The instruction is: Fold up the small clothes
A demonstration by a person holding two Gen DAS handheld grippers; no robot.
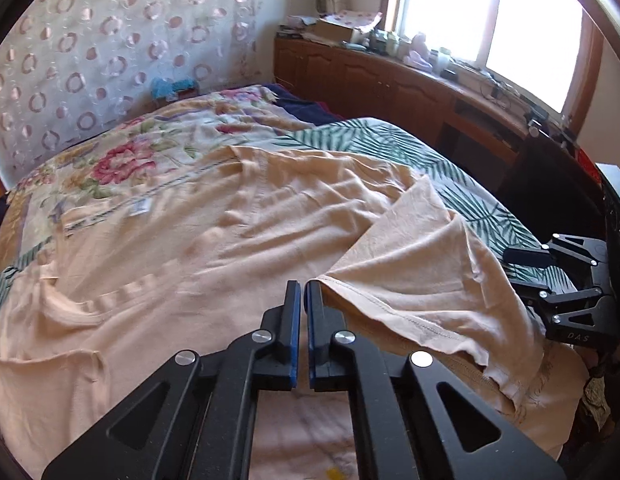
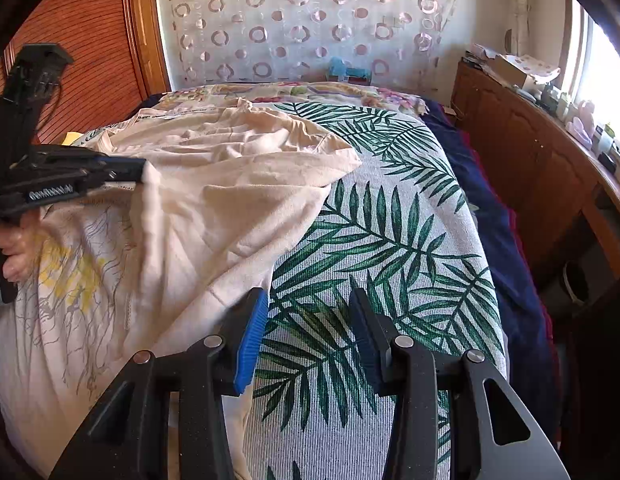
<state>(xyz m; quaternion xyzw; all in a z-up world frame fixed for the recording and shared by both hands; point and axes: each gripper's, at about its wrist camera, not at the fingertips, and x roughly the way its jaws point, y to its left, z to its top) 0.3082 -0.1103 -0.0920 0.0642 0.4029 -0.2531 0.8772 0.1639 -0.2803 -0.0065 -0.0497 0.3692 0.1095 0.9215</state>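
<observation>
Peach T-shirt (image 1: 238, 224) spread on the bed, one sleeve corner pinched by the left tool.

It lies wrinkled across the leaf-print bedspread (image 2: 389, 240), neck and label toward the patterned curtain (image 1: 110, 40), printed front showing near the person's hand (image 2: 14, 256). The left tool (image 1: 304, 292) has its jaws together on the hemmed edge of the sleeve (image 1: 421, 264), which is raised into a flap, probably so it can be drawn inward across the body for the first fold. The right tool (image 2: 310, 320) hangs over bare bedspread just beside the shirt's side edge, jaws apart and holding nothing, seemingly waiting to take the lower hem or pin the cloth flat.
</observation>
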